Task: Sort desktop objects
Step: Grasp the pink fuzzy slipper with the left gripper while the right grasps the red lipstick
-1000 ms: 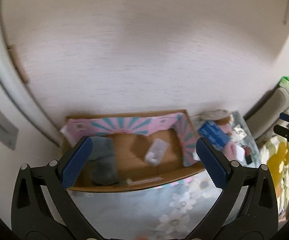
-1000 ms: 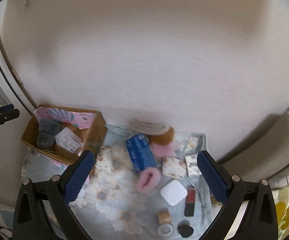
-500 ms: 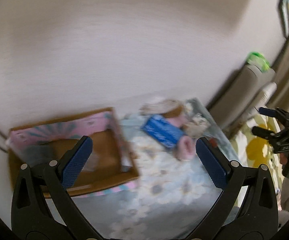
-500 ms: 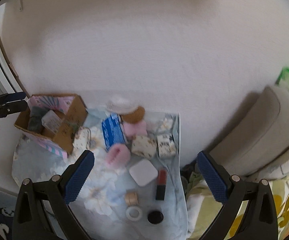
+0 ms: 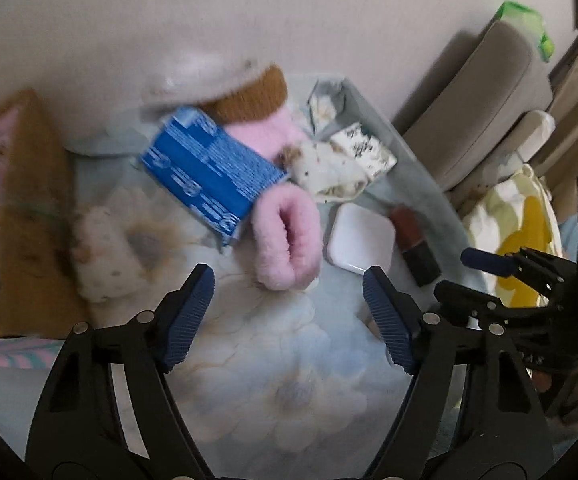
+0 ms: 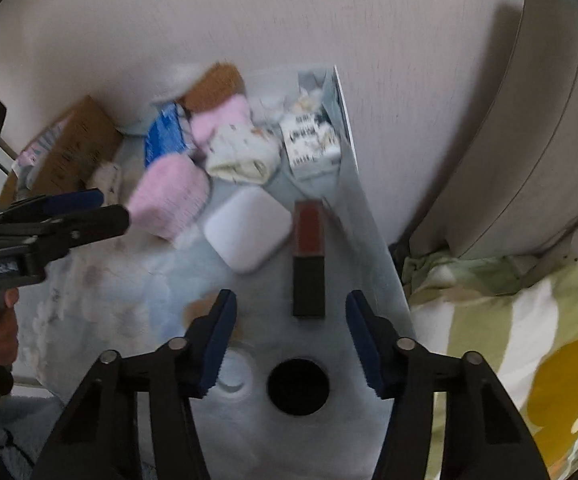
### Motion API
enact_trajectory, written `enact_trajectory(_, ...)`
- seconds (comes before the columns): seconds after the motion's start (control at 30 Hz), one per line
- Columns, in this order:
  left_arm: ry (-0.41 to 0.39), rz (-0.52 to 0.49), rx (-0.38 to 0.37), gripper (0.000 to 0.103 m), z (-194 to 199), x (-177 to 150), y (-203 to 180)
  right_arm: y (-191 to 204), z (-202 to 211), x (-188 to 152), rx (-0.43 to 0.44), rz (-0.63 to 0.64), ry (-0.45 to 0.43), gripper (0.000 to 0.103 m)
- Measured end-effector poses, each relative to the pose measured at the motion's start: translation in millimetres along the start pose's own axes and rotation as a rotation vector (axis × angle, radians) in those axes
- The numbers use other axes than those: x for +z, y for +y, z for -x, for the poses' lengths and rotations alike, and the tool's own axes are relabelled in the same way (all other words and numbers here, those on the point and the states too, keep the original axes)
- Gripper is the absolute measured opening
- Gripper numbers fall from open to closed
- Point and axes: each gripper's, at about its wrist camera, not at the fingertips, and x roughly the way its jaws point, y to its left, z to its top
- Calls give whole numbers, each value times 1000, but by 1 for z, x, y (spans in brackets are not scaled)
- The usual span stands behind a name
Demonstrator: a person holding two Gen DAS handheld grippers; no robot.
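My left gripper (image 5: 289,316) is open and empty above the floral cloth (image 5: 281,380), just short of a rolled pink fluffy sock (image 5: 287,236). A blue packet (image 5: 209,170), a white square case (image 5: 361,238) and a red and black lipstick (image 5: 413,240) lie beyond it. My right gripper (image 6: 287,338) is open and empty, its jaws to either side of the near end of the lipstick (image 6: 308,258). A black round lid (image 6: 298,386) lies under it. The white case (image 6: 247,228) and the pink sock (image 6: 171,196) are to its left.
A cardboard box (image 5: 29,216) with pink lining stands at the cloth's left end. A brown and pink sock (image 5: 257,108), patterned socks (image 5: 329,168) and a printed packet (image 6: 309,144) lie by the wall. A white tape roll (image 6: 233,372) lies near. A grey cushion (image 6: 529,120) and yellow-patterned bedding (image 6: 529,360) are to the right.
Both grippers have come down and forward towards the cloth. The left one swung right, from the box to the pink sock. The right one closed in over the lipstick.
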Motion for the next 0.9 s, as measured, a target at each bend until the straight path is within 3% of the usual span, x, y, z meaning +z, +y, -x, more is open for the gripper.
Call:
enact_trajectory(0.13,18,50,10,75,-25,-1,2,-9,-22,2,34,7,48,37)
enact_trajectory(0.4,35,85,29,55,-46,0,0,-8,-34,9,45,68,45,30)
enact_trajectory(0.47,39,68,50,33,-49,1,-4,-6,-35,10,25,87,37,24)
enact_trajectory(0.5,43,61,58,31,-51,0,-5,-6,-35,10,23,90,35,23)
enact_trajectory(0.67,25,42,73,23,-48,-2,-8,-6,-32,8,-4,96,14,20)
enact_trajectory(0.9,17,-19,60,22,-28,-4,-19,2,-16,6,-21,96,-10,18)
